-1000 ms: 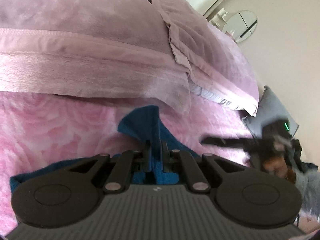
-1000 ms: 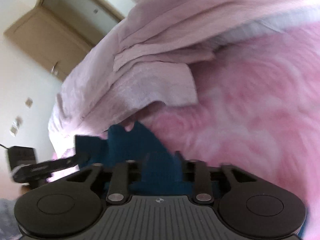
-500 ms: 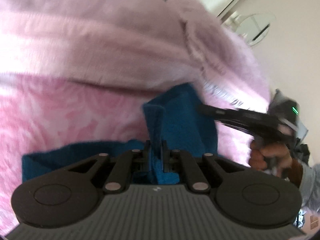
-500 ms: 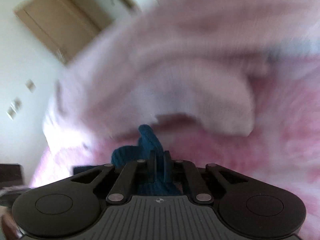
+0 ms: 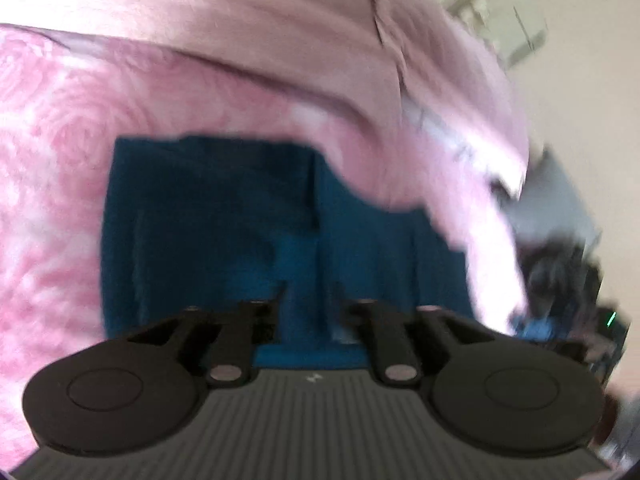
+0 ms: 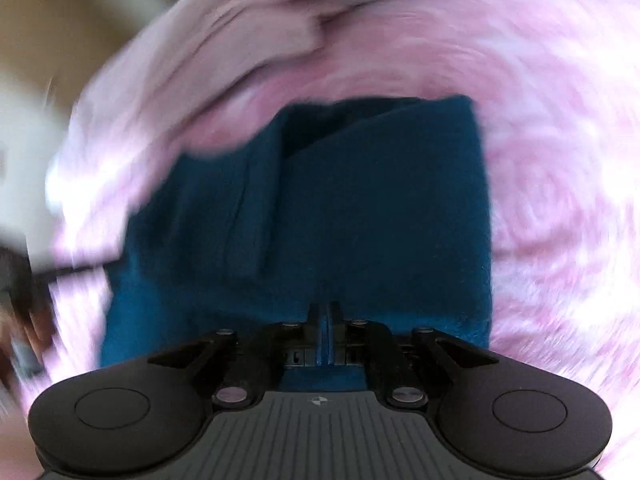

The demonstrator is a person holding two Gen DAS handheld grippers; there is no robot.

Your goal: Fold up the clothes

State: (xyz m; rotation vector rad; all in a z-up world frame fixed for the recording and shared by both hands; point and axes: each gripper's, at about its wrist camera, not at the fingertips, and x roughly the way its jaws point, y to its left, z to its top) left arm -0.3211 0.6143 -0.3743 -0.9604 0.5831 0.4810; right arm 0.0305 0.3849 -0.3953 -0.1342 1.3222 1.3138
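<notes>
A dark teal garment (image 6: 328, 216) lies spread on the pink rose-patterned bed cover (image 6: 560, 160), a fold line running lengthwise through its middle and one panel lapped over another. The right gripper (image 6: 324, 312) sits low at the cloth's near edge, its fingers (image 6: 313, 312) clenched together with a thin strip of the teal fabric pinched between them. The left gripper (image 5: 310, 292) is also at the near edge of the garment (image 5: 208, 224), but its fingers (image 5: 280, 292) stand apart, released, with the cloth showing between them. Beyond the garment a paler pink blanket (image 5: 240, 20) lies bunched across the bed. Both views are smeared by motion blur. At the right rim of the left wrist view the other gripper shows only as a dark blur.
</notes>
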